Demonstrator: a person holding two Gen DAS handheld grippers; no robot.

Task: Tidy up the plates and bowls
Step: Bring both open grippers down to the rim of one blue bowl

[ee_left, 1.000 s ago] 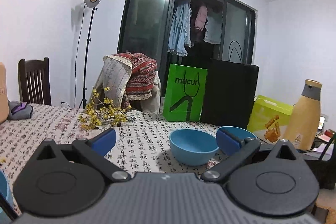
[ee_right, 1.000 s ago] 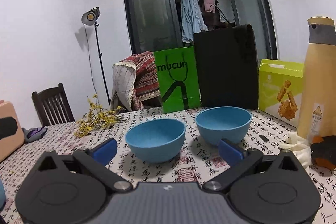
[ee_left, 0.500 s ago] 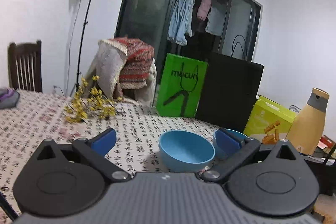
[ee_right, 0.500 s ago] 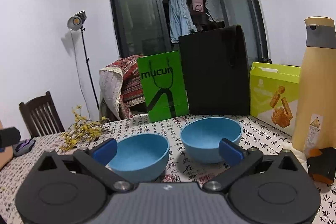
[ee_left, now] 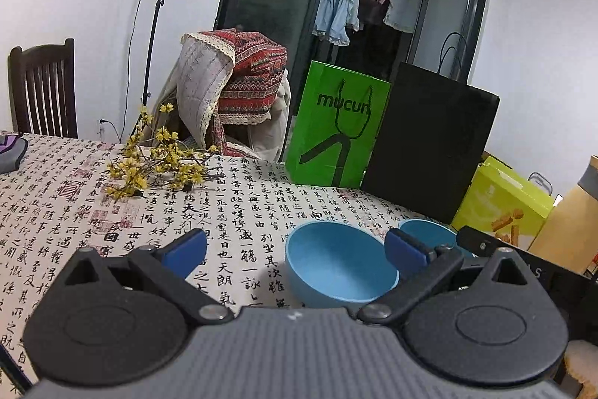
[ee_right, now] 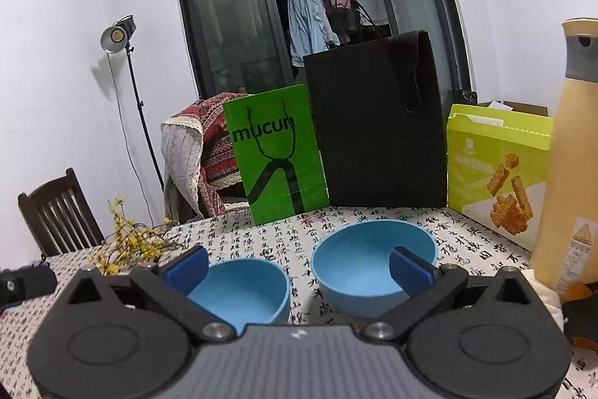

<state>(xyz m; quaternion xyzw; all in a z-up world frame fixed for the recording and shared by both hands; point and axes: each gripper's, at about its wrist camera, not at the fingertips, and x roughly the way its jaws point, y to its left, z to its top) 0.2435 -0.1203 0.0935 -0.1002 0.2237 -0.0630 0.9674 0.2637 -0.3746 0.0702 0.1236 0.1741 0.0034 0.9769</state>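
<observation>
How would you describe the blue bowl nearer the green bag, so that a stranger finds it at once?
Start from the tall black paper bag standing at the back of the calligraphy-print tablecloth, then the bright green paper bag on its left. Two round, empty blue bowls sit in front of them; take the left blue bowl, the one farther from the yellow-green snack box.

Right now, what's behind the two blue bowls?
Behind the bowls stand a green bag, a black bag and a yellow-green box. What's behind or inside the bags is hidden.
</observation>
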